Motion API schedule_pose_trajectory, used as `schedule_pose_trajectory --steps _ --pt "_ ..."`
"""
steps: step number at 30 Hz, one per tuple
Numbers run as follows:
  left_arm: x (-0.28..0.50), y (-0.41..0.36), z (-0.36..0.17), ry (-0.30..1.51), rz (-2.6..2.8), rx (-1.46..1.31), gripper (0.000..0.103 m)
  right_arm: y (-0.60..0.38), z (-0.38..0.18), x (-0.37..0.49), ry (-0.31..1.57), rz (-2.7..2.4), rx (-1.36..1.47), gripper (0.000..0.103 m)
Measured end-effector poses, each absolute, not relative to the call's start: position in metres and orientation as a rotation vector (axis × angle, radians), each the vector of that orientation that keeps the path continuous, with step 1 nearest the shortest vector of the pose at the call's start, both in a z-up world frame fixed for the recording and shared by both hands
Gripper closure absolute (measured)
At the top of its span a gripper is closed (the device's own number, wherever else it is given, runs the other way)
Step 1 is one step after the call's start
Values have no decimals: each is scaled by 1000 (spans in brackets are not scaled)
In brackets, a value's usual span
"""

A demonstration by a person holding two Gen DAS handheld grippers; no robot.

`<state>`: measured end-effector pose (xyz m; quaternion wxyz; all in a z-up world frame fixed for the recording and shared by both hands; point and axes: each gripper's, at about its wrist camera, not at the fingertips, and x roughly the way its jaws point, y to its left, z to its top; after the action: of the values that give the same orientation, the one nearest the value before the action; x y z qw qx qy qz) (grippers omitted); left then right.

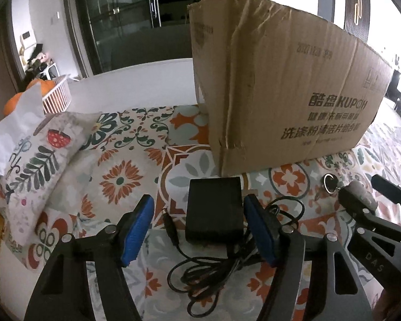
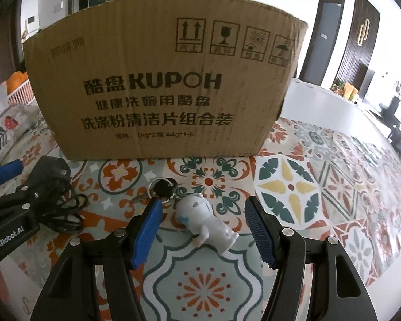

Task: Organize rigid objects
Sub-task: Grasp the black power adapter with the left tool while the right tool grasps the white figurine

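A black power adapter (image 1: 214,208) with its tangled cable (image 1: 208,267) lies on the patterned cloth in front of a tall cardboard box (image 1: 280,80). My left gripper (image 1: 197,202) straddles the adapter, open. Its right pad (image 1: 259,230) sits at the adapter's edge, while its left pad (image 1: 139,230) stands clear. In the right wrist view, a white figurine keychain (image 2: 211,222) with a black key (image 2: 163,187) lies before the same box (image 2: 160,80). My right gripper (image 2: 202,203) is open around the figurine, pads not pressing it.
A floral tissue cover (image 1: 34,155) with white tissue sits at the left, a white basket (image 1: 56,93) of oranges behind it. The patterned cloth (image 2: 334,187) stretches to the right of the box. The two grippers work side by side, close together.
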<state>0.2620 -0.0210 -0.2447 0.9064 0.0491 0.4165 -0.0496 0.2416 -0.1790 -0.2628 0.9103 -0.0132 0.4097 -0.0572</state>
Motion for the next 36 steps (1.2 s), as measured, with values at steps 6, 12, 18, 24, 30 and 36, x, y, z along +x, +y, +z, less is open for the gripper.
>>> schedule_pose_trajectory --steps 6,12,18,24,30,36 --pt "266 -23 -249 872 -125 64 40 -176 -268 246 854 -106 -17 39" --pt "271 -28 -252 898 -159 47 56 -179 -271 248 871 -104 1 52" --pt "271 -29 -253 916 -157 37 59 -182 -274 244 864 -116 -14 67" --pt "266 -27 -251 917 -164 31 61 -178 -266 237 859 -117 -14 74" --pt "258 -26 -245 923 -180 9 61 -177 -248 226 819 -113 -27 74" --pt "245 -23 -229 901 -179 -4 61 -175 -230 215 799 -103 -27 74"
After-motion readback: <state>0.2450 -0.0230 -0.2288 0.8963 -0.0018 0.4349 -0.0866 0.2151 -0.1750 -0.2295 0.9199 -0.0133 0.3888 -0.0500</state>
